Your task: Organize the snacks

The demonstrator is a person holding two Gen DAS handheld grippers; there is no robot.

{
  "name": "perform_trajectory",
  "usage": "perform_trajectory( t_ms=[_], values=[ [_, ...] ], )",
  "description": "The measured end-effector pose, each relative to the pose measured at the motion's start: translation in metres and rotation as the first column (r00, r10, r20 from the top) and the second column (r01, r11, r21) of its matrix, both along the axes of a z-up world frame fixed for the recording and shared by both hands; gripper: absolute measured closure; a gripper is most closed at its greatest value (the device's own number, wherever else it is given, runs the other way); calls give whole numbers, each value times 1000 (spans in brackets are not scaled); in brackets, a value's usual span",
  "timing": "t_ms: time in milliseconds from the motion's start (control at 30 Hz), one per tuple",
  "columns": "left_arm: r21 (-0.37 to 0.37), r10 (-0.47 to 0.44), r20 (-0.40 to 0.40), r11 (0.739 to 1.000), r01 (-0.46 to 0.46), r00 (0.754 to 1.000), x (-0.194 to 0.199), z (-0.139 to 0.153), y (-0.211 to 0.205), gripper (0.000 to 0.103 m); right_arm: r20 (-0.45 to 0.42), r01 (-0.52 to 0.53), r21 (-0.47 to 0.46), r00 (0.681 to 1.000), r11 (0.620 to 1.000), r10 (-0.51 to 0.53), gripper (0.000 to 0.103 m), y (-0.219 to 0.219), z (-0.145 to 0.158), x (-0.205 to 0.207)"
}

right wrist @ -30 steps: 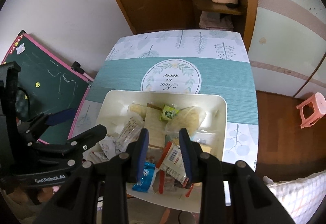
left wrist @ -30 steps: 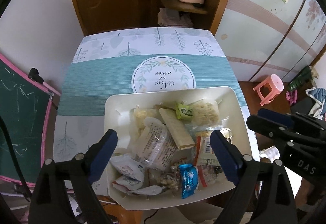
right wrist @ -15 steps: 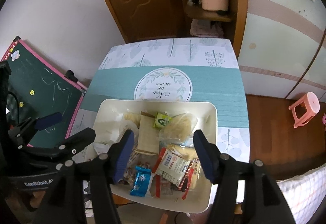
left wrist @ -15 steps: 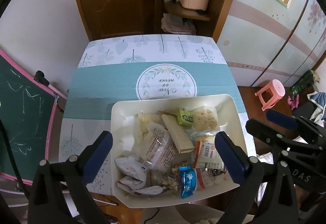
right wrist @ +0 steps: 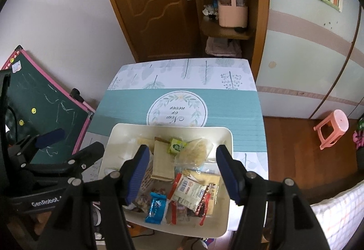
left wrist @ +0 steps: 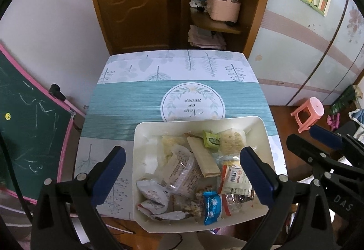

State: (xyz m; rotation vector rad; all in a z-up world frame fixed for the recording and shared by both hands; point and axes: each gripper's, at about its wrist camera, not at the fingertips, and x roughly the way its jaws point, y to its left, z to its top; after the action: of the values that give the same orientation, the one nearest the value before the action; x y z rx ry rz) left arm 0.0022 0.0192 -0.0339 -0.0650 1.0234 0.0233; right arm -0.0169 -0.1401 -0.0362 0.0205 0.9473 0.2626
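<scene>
A cream tray (left wrist: pixel 143 136) (right wrist: pixel 225 136) sits at the near edge of the table, filled with several wrapped snacks. Among them are a blue packet (left wrist: pixel 211 205) (right wrist: pixel 155 206), a green packet (left wrist: pixel 211 139) (right wrist: pixel 176 145), a tan wafer bar (left wrist: pixel 202 156) (right wrist: pixel 161 163) and a red and white packet (left wrist: pixel 234 178) (right wrist: pixel 188 188). My left gripper (left wrist: pixel 182 172) is open and empty, held above the tray. My right gripper (right wrist: pixel 183 173) is open and empty, above the tray too; it also shows in the left wrist view (left wrist: pixel 318 143).
The table (left wrist: pixel 136 100) has a teal and white cloth with a round emblem (left wrist: pixel 192 102). A green chalkboard (left wrist: pixel 25 127) leans at the left. A pink stool (left wrist: pixel 309 113) stands on the floor at the right. A wooden door and shelf are behind.
Both grippers have risen and pulled back from the tray. My right gripper has opened from nearly shut to wide. No snack has moved.
</scene>
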Motion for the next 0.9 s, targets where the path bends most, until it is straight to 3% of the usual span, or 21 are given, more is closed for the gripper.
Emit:
perform_trajectory(
  t_ms=[900],
  values=[
    [17,25,-21,1000,-25,999,-2,-3,1,3,4,1,-1,1000,1000,-1,42,1,-1,-3]
  ],
)
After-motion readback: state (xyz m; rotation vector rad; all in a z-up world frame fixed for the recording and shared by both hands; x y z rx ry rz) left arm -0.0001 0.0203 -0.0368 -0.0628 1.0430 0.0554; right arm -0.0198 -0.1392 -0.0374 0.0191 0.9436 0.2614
